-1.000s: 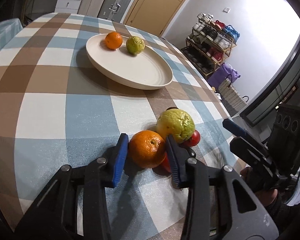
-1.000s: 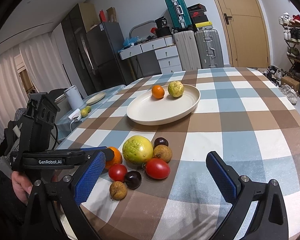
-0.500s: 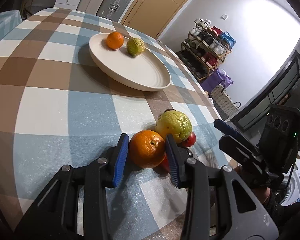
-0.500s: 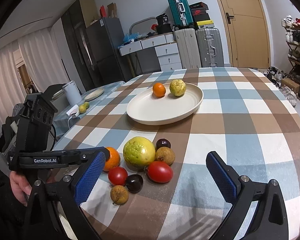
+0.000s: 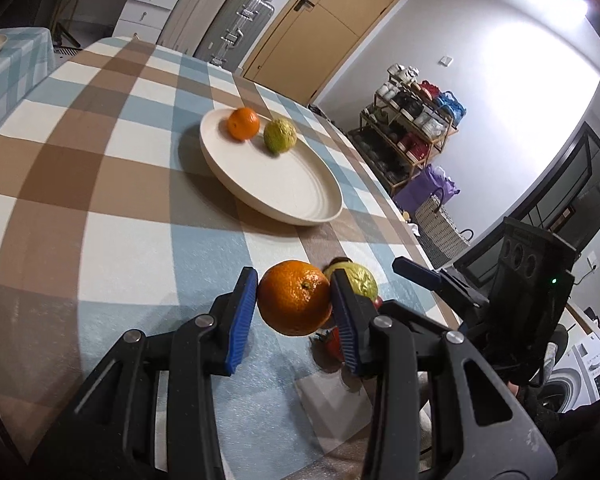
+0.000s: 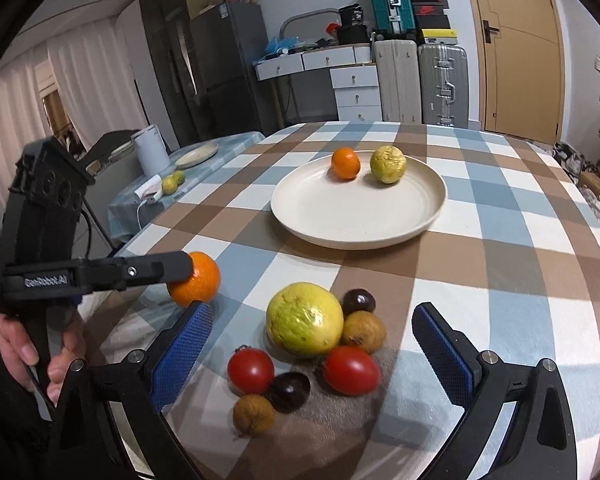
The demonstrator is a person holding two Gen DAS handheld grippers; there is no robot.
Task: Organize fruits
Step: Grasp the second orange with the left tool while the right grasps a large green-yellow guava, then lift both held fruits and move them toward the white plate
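My left gripper [image 5: 294, 304] is shut on an orange [image 5: 294, 298] and holds it above the checked tablecloth; the orange also shows in the right wrist view [image 6: 196, 278]. A cream plate [image 6: 360, 220] further back holds a small orange [image 6: 345, 163] and a yellow-green fruit [image 6: 388, 164]. My right gripper [image 6: 314, 356] is open over a pile: a large yellow-green fruit [image 6: 304, 318], two red tomatoes [image 6: 251, 370], dark plums [image 6: 290, 386] and brown fruits [image 6: 364, 330].
The plate also shows in the left wrist view [image 5: 284, 184]. A side table [image 6: 204, 152] at the far left carries a white jug, a plate and small fruits. Suitcases [image 6: 442, 80] and drawers stand behind. A shoe rack [image 5: 408, 132] is beyond the table's right edge.
My left gripper has lifted the orange off the tablecloth, away from the pile. My right gripper has moved closer over the pile and stays open.
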